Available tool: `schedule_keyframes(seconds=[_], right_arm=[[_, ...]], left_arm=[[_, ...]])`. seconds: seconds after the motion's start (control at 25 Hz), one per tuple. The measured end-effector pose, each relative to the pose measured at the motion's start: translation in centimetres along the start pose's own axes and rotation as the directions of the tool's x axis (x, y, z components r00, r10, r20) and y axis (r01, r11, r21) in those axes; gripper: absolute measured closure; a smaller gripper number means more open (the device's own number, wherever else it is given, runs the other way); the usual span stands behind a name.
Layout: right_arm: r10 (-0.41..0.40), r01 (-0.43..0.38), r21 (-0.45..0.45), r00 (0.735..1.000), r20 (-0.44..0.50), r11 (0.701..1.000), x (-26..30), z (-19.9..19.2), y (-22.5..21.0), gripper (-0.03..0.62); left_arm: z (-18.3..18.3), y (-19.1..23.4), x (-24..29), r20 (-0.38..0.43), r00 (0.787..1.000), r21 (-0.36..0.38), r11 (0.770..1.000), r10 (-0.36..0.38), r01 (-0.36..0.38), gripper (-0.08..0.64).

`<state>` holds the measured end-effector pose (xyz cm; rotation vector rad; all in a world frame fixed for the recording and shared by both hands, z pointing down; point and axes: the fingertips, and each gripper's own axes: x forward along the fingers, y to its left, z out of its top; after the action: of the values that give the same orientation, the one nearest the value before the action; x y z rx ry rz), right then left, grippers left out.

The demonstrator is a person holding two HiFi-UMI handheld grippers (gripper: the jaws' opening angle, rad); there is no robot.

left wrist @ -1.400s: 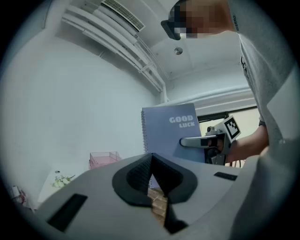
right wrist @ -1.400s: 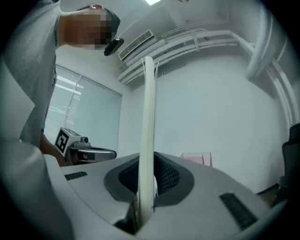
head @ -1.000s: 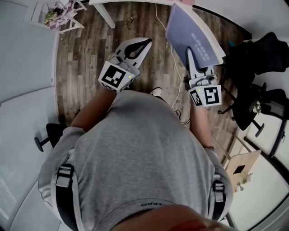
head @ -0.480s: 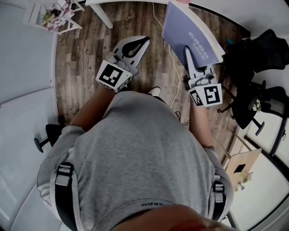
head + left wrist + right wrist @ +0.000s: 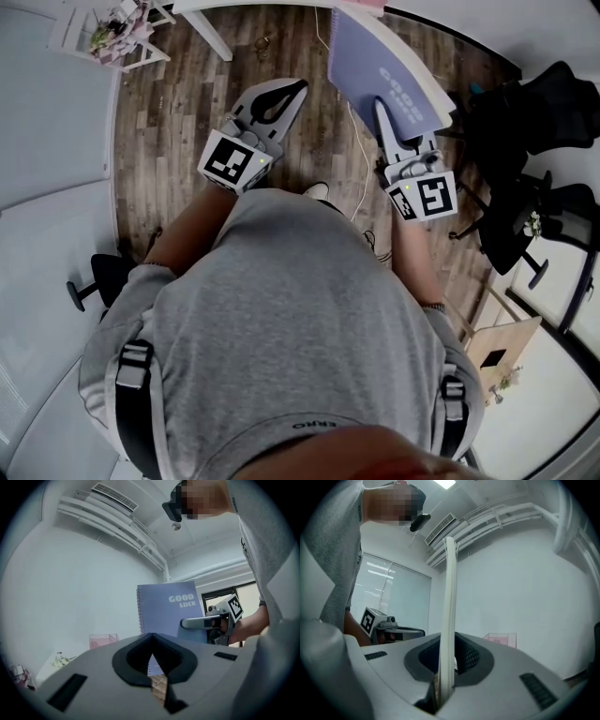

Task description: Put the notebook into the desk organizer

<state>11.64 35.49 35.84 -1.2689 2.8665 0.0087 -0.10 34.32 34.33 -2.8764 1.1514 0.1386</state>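
The lilac spiral notebook (image 5: pixel 373 58), printed "GOOD LUCK", is held up off the floor with my right gripper (image 5: pixel 382 109) shut on its lower edge. In the right gripper view the notebook (image 5: pixel 449 597) runs edge-on straight up from between the jaws of the right gripper (image 5: pixel 446 651). My left gripper (image 5: pixel 298 87) hovers to its left, shut and empty, apart from the notebook. From the left gripper view I see the notebook's cover (image 5: pixel 164 607) upright and the right gripper (image 5: pixel 194 622) clamped on it. The pink clear desk organizer (image 5: pixel 103 641) stands on the white desk beyond; it also shows as the organizer (image 5: pixel 502 639).
A white desk leg (image 5: pixel 217 33) and a white rack with flowers (image 5: pixel 117 33) stand on the wooden floor ahead. A cable (image 5: pixel 361 141) trails over the floor. Black office chairs (image 5: pixel 534 122) stand at the right.
The notebook and my right gripper have drifted a little left and farther forward. The left gripper has hardly moved.
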Motion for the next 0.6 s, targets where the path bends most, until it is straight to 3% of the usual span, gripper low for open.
schedule_keyframes(seconds=[0.36,0.6], right_arm=[[0.045,-0.045,0.019,0.999,0.006,0.999,-1.5,-0.4,-2.3,0.554],[0.044,-0.044,0.037,0.999,0.013,0.998,-0.1,-0.7,-3.7,0.554]], left_arm=[[-0.6,-2.1,1.6,-0.014,0.999,0.023,0.999,0.046,-0.046,0.541],[-1.1,-0.6,2.7,-0.022,0.998,0.012,0.998,0.064,-0.064,0.541]])
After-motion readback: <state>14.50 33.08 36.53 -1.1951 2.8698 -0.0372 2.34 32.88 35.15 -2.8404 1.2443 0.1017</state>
